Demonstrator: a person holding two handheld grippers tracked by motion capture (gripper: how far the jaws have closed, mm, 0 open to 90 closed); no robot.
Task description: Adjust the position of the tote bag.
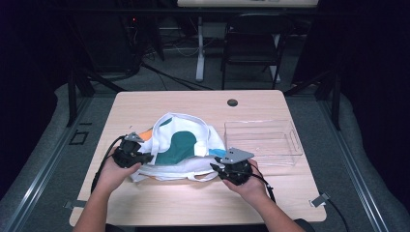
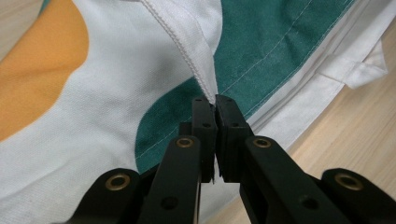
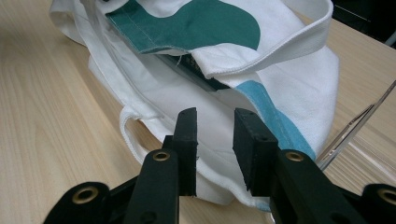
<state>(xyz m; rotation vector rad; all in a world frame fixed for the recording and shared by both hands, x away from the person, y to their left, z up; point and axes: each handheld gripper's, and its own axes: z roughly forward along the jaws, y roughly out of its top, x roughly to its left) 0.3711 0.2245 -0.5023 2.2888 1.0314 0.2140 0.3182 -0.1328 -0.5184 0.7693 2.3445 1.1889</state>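
Bag: my white canvas tote bag (image 1: pixel 186 150) lies crumpled at the centre of the high view, soft and folded over itself, with curved patches of dark green, orange and light blue printed on a coarse weave.
Bag strap: a flat white webbing strap (image 2: pixel 189 44) with a stitched, ribbed edge runs down from the top middle of my left gripper view to the tips of my jaws.
My left gripper: my left gripper (image 2: pixel 215 103), matte black with brass-ringed pivots, has its jaws pressed together on the end of that strap, pinching the cloth between the pads; it sits at the bag's left edge in the high view (image 1: pixel 133 155).
My right gripper: my right gripper (image 3: pixel 215 122) has its blocky black jaws spread with a gap between them; the bag's white hem lies just beyond and below them, and I cannot tell whether the pads touch it. In the high view it sits at the bag's lower right edge (image 1: pixel 227 166).
Box: a clear, hard-walled rectangular plastic box (image 1: pixel 285 150) stands right of centre in the high view, just beside the bag.
Table: a pale wood-grain table (image 1: pixel 193 203), smooth and flat, with rounded corners.
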